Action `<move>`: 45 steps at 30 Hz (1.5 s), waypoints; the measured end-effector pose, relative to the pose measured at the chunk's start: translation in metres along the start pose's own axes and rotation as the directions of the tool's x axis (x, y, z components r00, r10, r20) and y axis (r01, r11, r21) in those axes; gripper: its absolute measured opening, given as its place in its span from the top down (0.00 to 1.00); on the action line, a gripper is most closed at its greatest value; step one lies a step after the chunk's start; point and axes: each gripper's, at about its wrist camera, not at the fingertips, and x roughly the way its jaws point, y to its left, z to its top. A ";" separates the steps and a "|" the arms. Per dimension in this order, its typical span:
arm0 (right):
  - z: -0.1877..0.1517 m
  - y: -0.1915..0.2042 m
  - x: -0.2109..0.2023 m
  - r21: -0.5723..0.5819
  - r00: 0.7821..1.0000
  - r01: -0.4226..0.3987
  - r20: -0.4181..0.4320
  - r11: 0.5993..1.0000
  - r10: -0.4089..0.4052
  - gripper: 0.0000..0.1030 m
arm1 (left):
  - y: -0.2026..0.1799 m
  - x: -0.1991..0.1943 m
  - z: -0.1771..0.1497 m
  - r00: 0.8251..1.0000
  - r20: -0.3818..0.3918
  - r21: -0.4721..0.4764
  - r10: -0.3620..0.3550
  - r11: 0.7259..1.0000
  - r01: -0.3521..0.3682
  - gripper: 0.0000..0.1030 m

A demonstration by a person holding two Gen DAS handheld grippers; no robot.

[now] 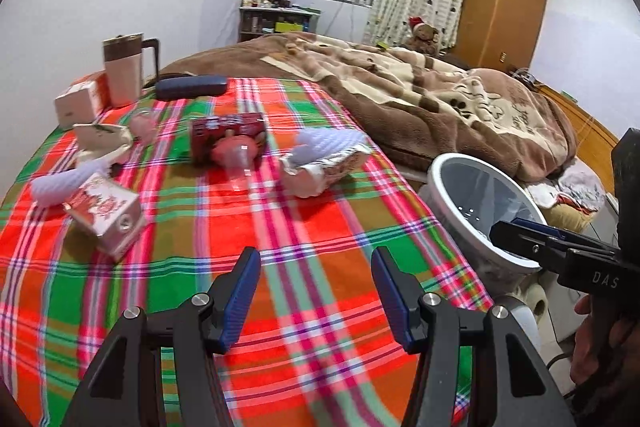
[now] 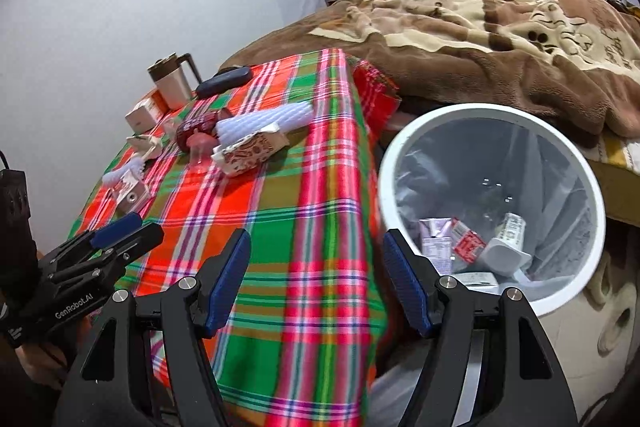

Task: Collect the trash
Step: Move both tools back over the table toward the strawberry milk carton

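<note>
A plaid cloth covers the table (image 1: 320, 247) (image 2: 304, 227). On it lie a crushed milk carton (image 1: 108, 215), a white foam net (image 1: 56, 187), a red snack pack (image 1: 226, 137), a clear plastic cup (image 1: 236, 163), and a torn carton with foam net (image 1: 328, 163) (image 2: 252, 151). A white bin (image 1: 476, 215) (image 2: 592, 187) with a liner stands right of the table and holds several cartons (image 2: 464, 243). My left gripper (image 1: 316, 267) is open and empty above the table's near part. My right gripper (image 2: 316, 259) is open and empty at the table's edge beside the bin.
A thermos mug (image 1: 124, 67), a small box (image 1: 80, 103), a dark glasses case (image 1: 190, 87) and a crumpled carton (image 1: 100, 139) sit at the table's far left. A bed with a brown blanket (image 1: 440, 95) lies behind the table and bin.
</note>
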 end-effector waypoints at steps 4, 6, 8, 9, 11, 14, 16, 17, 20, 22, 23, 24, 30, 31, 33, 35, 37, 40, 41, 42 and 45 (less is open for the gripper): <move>0.005 0.011 0.008 -0.016 1.000 -0.027 -0.013 1.000 0.027 0.38 | 0.018 -0.006 0.000 0.999 0.012 -0.032 0.044 0.999 -0.043 0.44; 0.007 0.016 0.011 -0.023 0.999 -0.037 -0.017 0.999 0.036 0.41 | 0.028 -0.009 0.001 0.998 0.015 -0.051 0.065 0.997 -0.064 0.44; 0.009 0.021 0.015 -0.028 0.999 -0.042 -0.020 0.999 0.042 0.42 | 0.038 -0.010 0.002 0.996 0.017 -0.068 0.086 0.994 -0.085 0.44; 0.011 0.023 0.017 -0.031 0.999 -0.044 -0.021 0.999 0.043 0.42 | 0.043 -0.010 0.003 0.995 0.018 -0.078 0.099 0.992 -0.097 0.44; 0.014 0.027 0.021 -0.037 0.999 -0.049 -0.023 0.998 0.048 0.42 | 0.053 -0.011 0.004 0.993 0.020 -0.094 0.119 0.989 -0.116 0.44; 0.018 0.031 0.026 -0.040 0.998 -0.054 -0.026 0.998 0.053 0.43 | 0.067 -0.012 0.006 0.989 0.024 -0.120 0.149 0.982 -0.145 0.44; 0.021 0.034 0.029 -0.044 0.998 -0.057 -0.026 0.997 0.056 0.43 | 0.077 -0.013 0.008 0.985 0.025 -0.136 0.169 0.977 -0.164 0.44; 0.022 0.036 0.032 -0.046 0.998 -0.058 -0.026 0.997 0.057 0.43 | 0.082 -0.013 0.010 0.984 0.025 -0.144 0.179 0.974 -0.174 0.44; 0.026 0.038 0.038 -0.046 0.998 -0.064 -0.032 0.997 0.062 0.43 | 0.097 -0.013 0.013 0.978 0.026 -0.163 0.208 0.966 -0.201 0.44; 0.029 0.040 0.042 -0.047 0.997 -0.066 -0.036 0.997 0.064 0.43 | 0.106 -0.012 0.015 0.973 0.027 -0.177 0.229 0.959 -0.220 0.43; 0.030 0.041 0.044 -0.048 0.997 -0.066 -0.038 0.997 0.065 0.43 | 0.110 -0.011 0.016 0.972 0.026 -0.183 0.235 0.957 -0.227 0.43; 0.032 0.042 0.047 -0.047 0.997 -0.066 -0.039 0.997 0.065 0.43 | 0.114 -0.010 0.016 0.970 0.024 -0.192 0.243 0.953 -0.234 0.42; 0.042 0.046 0.065 -0.027 0.997 -0.058 -0.056 0.998 0.056 0.43 | 0.128 0.003 0.017 0.968 -0.001 -0.231 0.251 0.942 -0.245 0.38; 0.044 0.047 0.069 -0.022 0.997 -0.056 -0.059 0.998 0.055 0.43 | 0.128 0.006 0.017 0.968 -0.002 -0.233 0.250 0.941 -0.244 0.38; 0.047 0.048 0.075 -0.010 0.996 -0.057 -0.066 0.998 0.056 0.43 | 0.128 0.010 0.019 0.966 -0.001 -0.237 0.258 0.939 -0.251 0.36; 0.050 0.051 0.083 0.005 0.996 -0.057 -0.075 0.998 0.057 0.43 | 0.130 0.014 0.020 0.964 0.001 -0.246 0.265 0.935 -0.256 0.32; 0.053 0.053 0.090 0.026 0.995 -0.060 -0.084 0.998 0.062 0.43 | 0.133 0.016 0.021 0.964 -0.002 -0.262 0.266 0.930 -0.258 0.32; 0.056 0.055 0.099 0.064 0.993 -0.067 -0.089 0.996 0.073 0.43 | 0.136 0.018 0.022 0.961 0.005 -0.280 0.277 0.923 -0.265 0.31; 0.058 0.055 0.103 0.076 0.993 -0.068 -0.089 0.995 0.075 0.43 | 0.137 0.018 0.023 0.960 0.007 -0.286 0.280 0.920 -0.266 0.30; 0.059 0.056 0.106 0.091 0.993 -0.070 -0.090 0.993 0.078 0.43 | 0.139 0.018 0.024 0.959 0.007 -0.296 0.283 0.917 -0.268 0.30; 0.062 0.056 0.118 0.122 0.993 -0.057 -0.100 0.991 0.069 0.43 | 0.145 0.023 0.027 0.957 0.001 -0.327 0.291 0.904 -0.275 0.27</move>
